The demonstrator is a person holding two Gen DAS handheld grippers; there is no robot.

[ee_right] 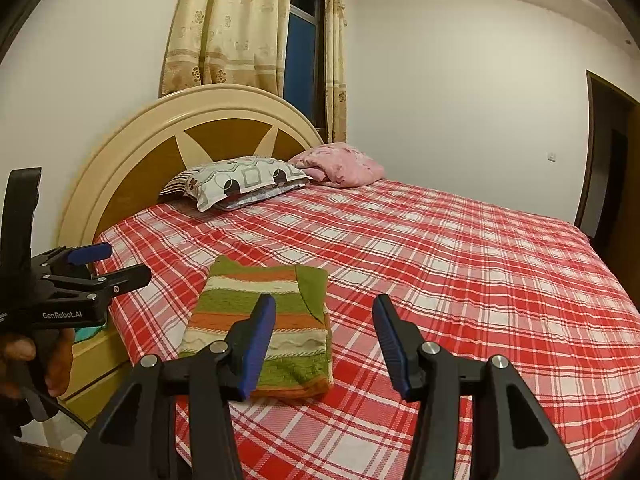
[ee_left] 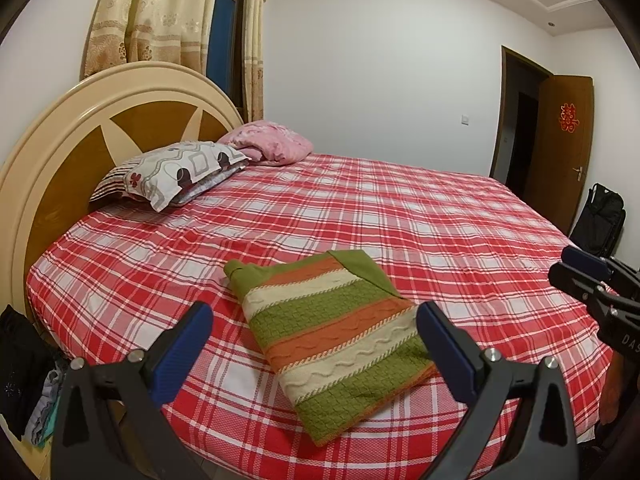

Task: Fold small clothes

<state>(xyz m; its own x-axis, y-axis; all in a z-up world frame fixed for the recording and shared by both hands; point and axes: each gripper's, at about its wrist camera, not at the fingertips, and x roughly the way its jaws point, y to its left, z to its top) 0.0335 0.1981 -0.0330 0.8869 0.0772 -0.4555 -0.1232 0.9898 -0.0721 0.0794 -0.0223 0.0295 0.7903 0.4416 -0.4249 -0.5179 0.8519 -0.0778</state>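
A small knitted sweater [ee_left: 332,340] with green, orange and cream stripes lies folded into a rectangle on the red plaid bed sheet [ee_left: 440,220], near the front corner. My left gripper [ee_left: 314,312] hovers over it, open, its blue pads wide apart and touching nothing. In the right wrist view the same sweater [ee_right: 292,320] lies below and left of my right gripper [ee_right: 324,304], which stands open above the sheet with nothing between its fingers. The left gripper [ee_right: 120,264] shows at that view's left edge, held by a hand [ee_right: 44,360]. The right gripper [ee_left: 576,268] shows at the left view's right edge.
A patterned pillow [ee_left: 176,172] and a pink blanket [ee_left: 272,140] lie by the round headboard [ee_left: 80,128]. Curtains [ee_left: 160,20] hang behind. A brown door [ee_left: 564,148] stands open at the right, with a black bag [ee_left: 600,216] beside it. Clothes [ee_left: 24,380] pile at the left.
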